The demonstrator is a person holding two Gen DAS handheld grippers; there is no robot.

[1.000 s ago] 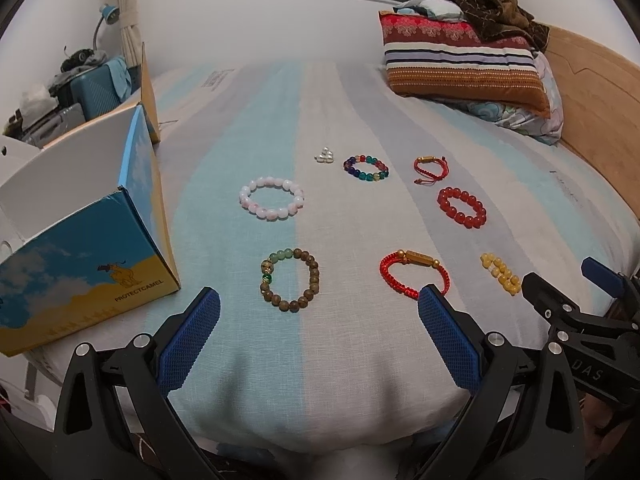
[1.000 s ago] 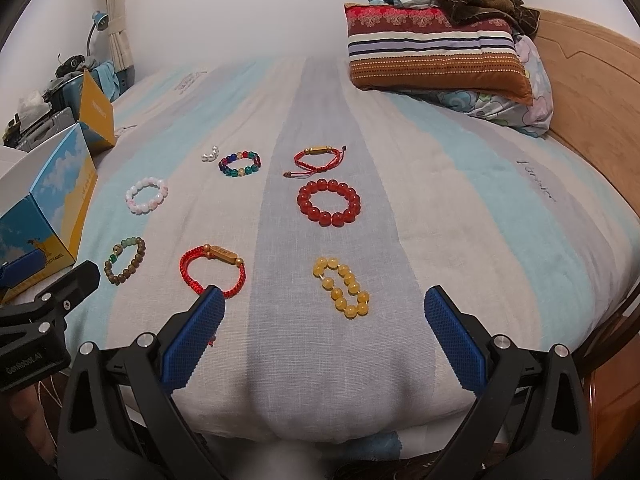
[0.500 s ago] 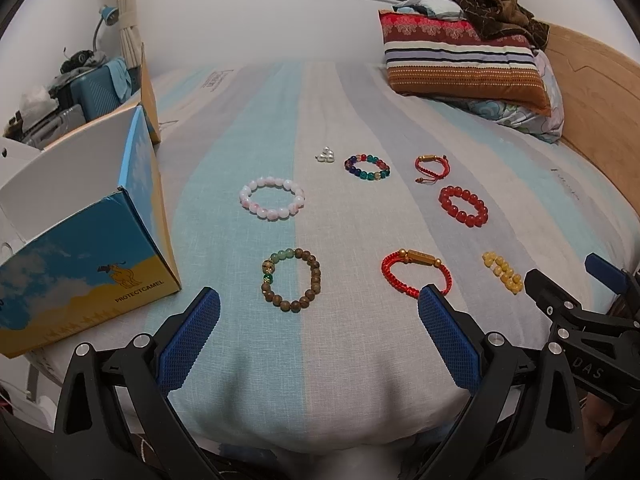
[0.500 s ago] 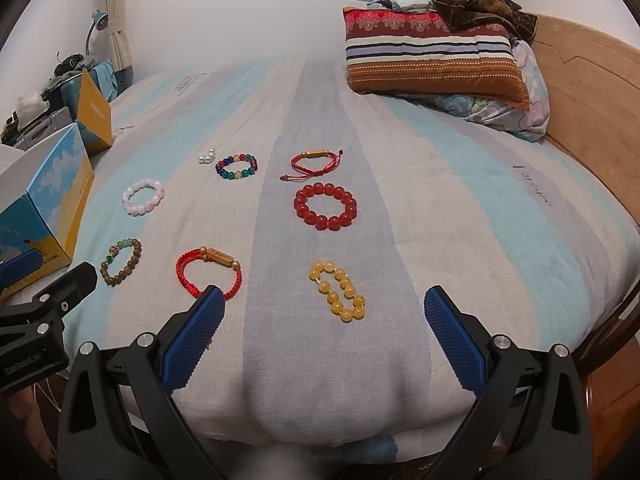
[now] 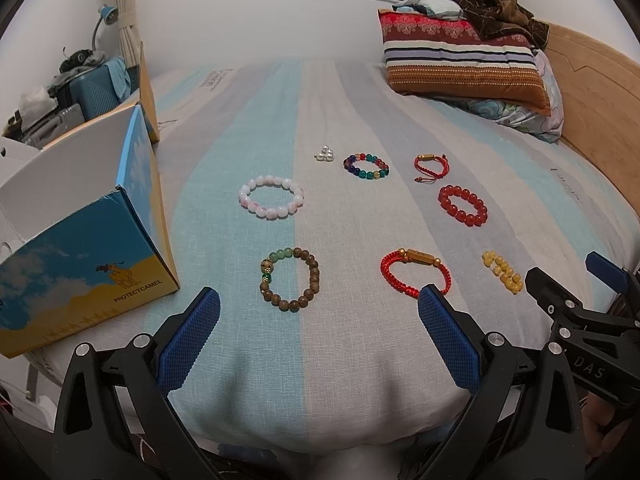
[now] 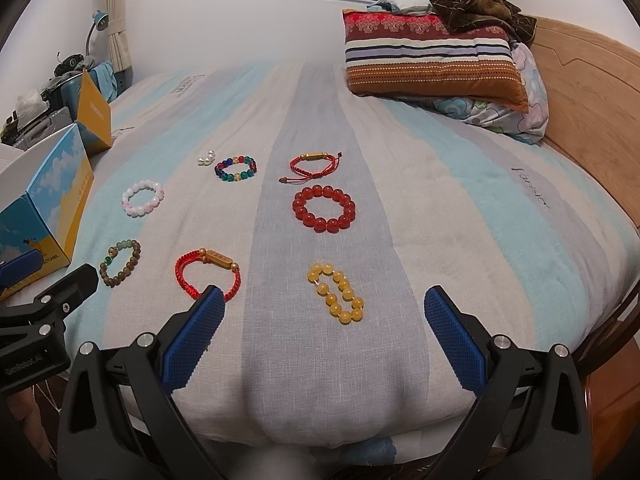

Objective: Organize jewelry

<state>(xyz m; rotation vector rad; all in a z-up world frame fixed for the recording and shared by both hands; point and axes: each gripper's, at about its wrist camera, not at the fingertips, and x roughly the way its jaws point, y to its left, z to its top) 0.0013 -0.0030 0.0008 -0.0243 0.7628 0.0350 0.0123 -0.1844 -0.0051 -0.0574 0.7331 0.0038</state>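
nothing is sorted yet, by the look of it: all the bracelets lie loose on the bed (image 5: 240, 360), none in the box (image 5: 80, 264). the left gripper (image 5: 318, 332) has jaws wide open and empty, the wooden bracelet (image 5: 290, 279) just ahead between them. the right gripper (image 6: 324, 332) is likewise spread and empty, the yellow bracelet (image 6: 336, 293) just ahead between its jaws.

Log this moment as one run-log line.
phase: pre-grasp | left gripper: open, empty | right gripper: open, empty | bracelets: all on bed | box: open
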